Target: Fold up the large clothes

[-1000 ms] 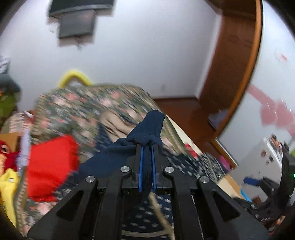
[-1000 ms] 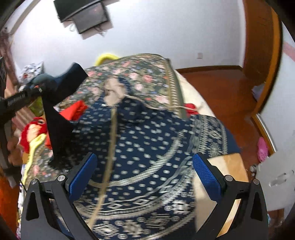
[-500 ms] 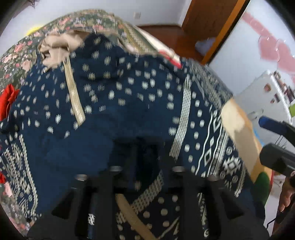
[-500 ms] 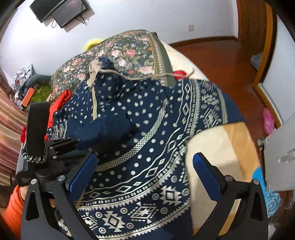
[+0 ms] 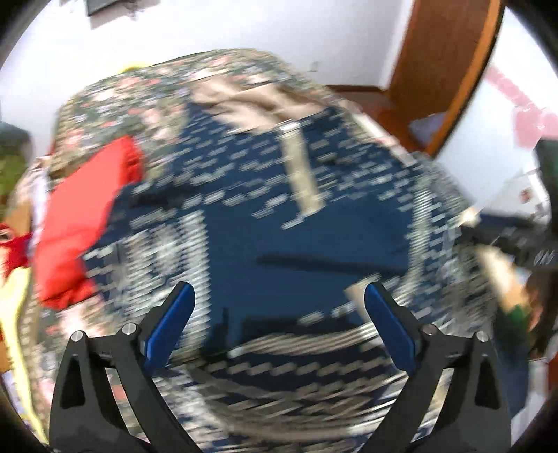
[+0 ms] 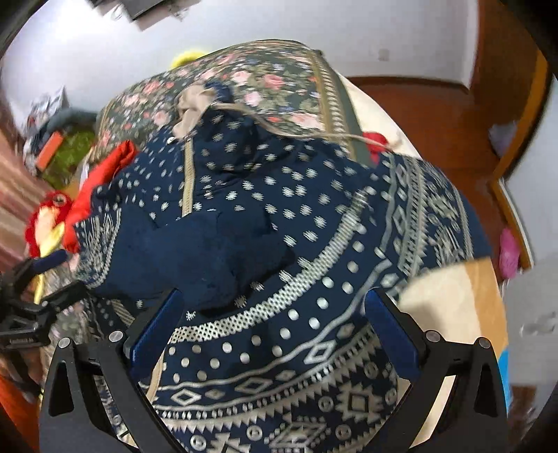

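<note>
My left gripper has let go: a second ago its blue pads were pinched shut on a dark navy sleeve end lifted over the bed, and now both pads stand wide apart with nothing between them. That plain navy sleeve lies laid across the front of the navy-blue hooded garment with white dots and geometric bands, so I judge the first sleeve fold done and the far side or the hem next. My left view is heavily smeared by motion, so fine detail there is beyond me.

My right gripper hangs just above the garment's patterned lower part, fingers spread wide, holding nothing, as it was before. The garment's beige zip band runs up to a beige-lined hood at the far end, with a drawstring trailing to the right.

The garment is spread over a bed with a dark floral cover. A red cloth lies beside its left edge, touching it. Beyond are a white wall, a reddish wooden floor and a wooden door frame. A bare beige patch of mattress shows at the right.
</note>
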`<action>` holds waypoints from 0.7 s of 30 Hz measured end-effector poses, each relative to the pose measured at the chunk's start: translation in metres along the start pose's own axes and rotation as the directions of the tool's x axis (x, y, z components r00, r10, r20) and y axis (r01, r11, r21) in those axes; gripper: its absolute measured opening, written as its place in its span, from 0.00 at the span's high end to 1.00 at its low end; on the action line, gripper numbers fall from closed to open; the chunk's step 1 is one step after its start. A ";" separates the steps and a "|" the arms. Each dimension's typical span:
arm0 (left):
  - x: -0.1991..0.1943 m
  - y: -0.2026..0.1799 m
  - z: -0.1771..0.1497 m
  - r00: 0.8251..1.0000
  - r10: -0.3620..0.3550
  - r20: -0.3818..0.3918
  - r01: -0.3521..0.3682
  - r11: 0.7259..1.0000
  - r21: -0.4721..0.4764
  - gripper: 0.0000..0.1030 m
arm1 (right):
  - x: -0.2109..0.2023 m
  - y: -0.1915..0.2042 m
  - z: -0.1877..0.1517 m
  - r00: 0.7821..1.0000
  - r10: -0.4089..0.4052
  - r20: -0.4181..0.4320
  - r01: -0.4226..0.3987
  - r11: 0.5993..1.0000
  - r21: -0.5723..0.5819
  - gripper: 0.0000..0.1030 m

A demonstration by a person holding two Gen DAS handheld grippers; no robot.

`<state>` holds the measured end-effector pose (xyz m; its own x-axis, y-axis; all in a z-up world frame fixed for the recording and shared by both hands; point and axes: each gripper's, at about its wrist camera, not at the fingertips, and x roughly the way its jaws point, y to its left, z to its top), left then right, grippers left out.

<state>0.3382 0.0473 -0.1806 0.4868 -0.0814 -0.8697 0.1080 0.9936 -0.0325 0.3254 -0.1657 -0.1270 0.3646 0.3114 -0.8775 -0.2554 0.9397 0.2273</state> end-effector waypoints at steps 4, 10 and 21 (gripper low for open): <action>0.004 0.048 -0.036 0.995 0.080 -0.060 -0.084 0.995 -0.061 0.05 | 0.025 0.012 0.006 0.999 0.022 -0.026 -0.023 0.998 -0.055 0.02; 0.010 0.098 -0.091 0.994 0.039 -0.098 -0.061 0.971 -0.233 0.05 | 0.065 -0.001 0.011 0.996 0.008 -0.086 -0.004 0.999 0.046 0.16; 0.030 0.140 -0.113 0.997 0.026 -0.077 -0.057 0.893 -0.446 0.05 | 0.082 -0.018 0.009 0.986 0.155 -0.065 -0.139 0.970 0.197 0.70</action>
<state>0.2694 0.1927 -0.2667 0.4215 -0.0497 -0.9054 -0.3182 0.9269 -0.1991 0.3677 -0.1557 -0.1988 0.2621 0.4431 -0.8573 -0.1221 0.8964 0.4260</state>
